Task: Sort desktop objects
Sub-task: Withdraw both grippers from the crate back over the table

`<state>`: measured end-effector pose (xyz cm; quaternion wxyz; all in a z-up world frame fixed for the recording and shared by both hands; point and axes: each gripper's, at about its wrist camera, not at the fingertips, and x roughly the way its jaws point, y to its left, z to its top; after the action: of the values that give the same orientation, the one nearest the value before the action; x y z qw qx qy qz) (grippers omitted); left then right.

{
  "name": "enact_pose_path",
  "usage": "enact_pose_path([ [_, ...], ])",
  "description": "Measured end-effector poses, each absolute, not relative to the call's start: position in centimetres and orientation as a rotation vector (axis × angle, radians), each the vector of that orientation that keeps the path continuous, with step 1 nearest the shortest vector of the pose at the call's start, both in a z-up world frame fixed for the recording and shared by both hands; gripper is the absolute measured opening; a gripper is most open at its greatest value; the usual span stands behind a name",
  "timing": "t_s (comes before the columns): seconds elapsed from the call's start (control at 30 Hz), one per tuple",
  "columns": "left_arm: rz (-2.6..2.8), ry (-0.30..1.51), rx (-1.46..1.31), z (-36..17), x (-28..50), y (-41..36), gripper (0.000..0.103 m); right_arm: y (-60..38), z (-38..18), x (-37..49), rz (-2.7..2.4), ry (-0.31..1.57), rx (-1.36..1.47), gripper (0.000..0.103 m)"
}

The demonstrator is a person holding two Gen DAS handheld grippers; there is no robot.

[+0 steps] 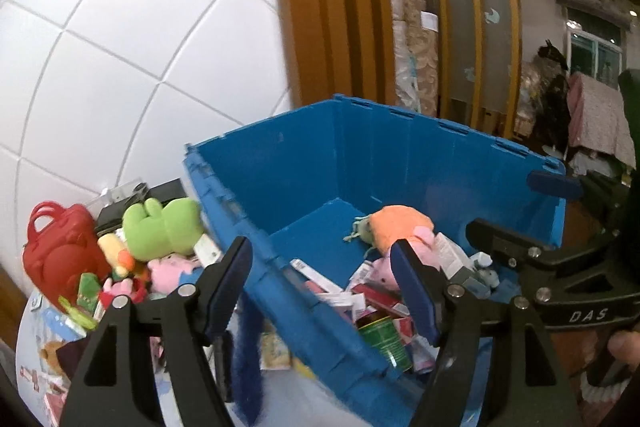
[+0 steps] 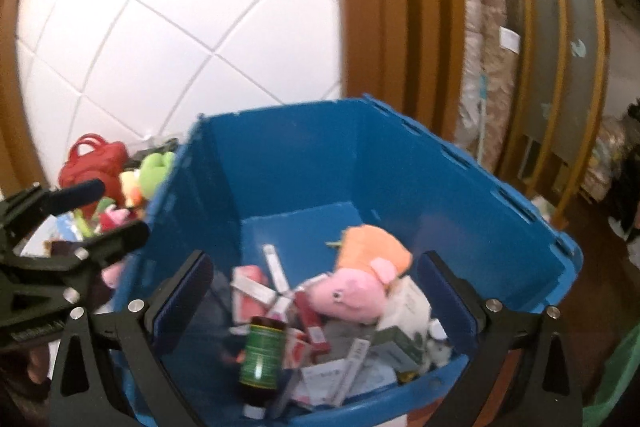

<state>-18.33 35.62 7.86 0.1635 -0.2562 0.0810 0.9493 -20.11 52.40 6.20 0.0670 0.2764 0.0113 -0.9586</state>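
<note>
A blue plastic crate (image 1: 304,163) (image 2: 288,155) holds a pink pig plush in an orange dress (image 2: 356,287) (image 1: 400,227), small boxes and a brown bottle with a green label (image 2: 262,351) (image 1: 386,339). My left gripper (image 1: 324,291) is open and empty, straddling the crate's left wall. My right gripper (image 2: 320,303) is open and empty above the crate's near end, with the bottle between and below its fingers. Left of the crate lie a green frog plush (image 1: 160,227) (image 2: 154,169), a red toy bag (image 1: 60,251) (image 2: 94,159) and small pink plush toys (image 1: 172,269).
A white tiled wall (image 1: 120,47) stands behind the desk. Orange wooden frames (image 1: 320,7) and rolled fabric (image 1: 416,39) are behind the crate. The right gripper shows at the right of the left wrist view (image 1: 556,211); the left gripper shows at the left of the right wrist view (image 2: 88,223).
</note>
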Motion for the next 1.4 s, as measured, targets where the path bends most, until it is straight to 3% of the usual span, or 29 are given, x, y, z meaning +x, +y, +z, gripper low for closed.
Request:
enact_pose_path([
  [0.73, 3.098, 0.012, -0.825, 7.1, -15.6, 13.8, 0.071, 34.5, 8.3, -19.6, -2.634, 0.17, 0.713, 0.103],
  [1.4, 3.072, -0.09, -1.198, -0.2, -16.4, 0.4, 0.071, 22.7, 2.2, -22.3, -2.537, 0.168, 0.97, 0.103],
])
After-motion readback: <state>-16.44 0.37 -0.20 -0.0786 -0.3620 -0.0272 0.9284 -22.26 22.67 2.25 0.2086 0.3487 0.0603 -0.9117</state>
